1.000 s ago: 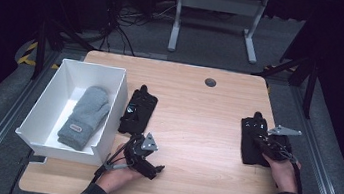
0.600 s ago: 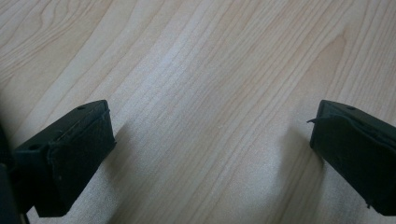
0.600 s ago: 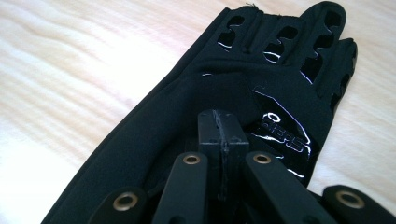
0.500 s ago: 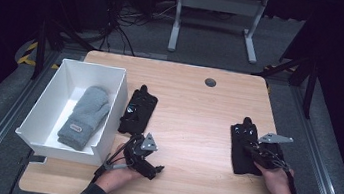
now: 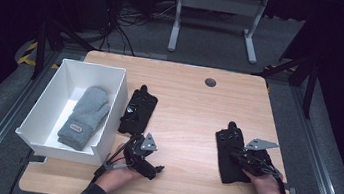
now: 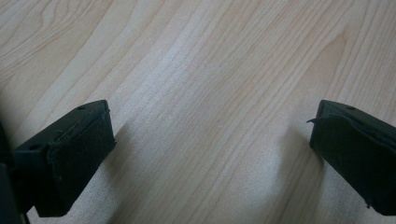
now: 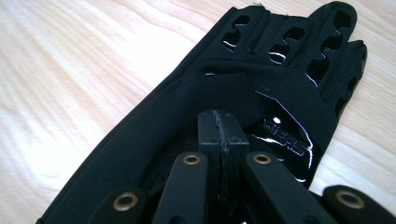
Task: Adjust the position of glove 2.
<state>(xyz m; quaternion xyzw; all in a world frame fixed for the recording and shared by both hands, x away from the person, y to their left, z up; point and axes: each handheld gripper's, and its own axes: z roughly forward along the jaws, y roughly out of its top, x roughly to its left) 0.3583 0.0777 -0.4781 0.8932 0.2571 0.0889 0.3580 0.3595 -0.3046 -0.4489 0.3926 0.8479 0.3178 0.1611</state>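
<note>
A black glove [image 5: 228,152] lies flat on the right of the wooden table [image 5: 194,105], fingers pointing away from me. My right gripper [image 5: 238,157] is shut on its cuff-side fabric; in the right gripper view the jaws [image 7: 222,122] are pressed together on the black glove [image 7: 224,88]. A second black glove [image 5: 139,112] lies beside a white box [image 5: 54,94] that holds a grey mitten [image 5: 86,116]. My left gripper [image 5: 156,167] rests low near the table's front, just below that second glove. It stands open [image 6: 210,144] over bare wood.
The white box stands at the table's left edge. A round cable hole [image 5: 210,82] sits near the far edge. A desk frame [image 5: 216,17] and cables lie on the floor beyond. Bare wood spans the middle between the two gloves.
My right gripper has dragged the black glove leftward and toward the table's front edge. The left gripper has stayed put.
</note>
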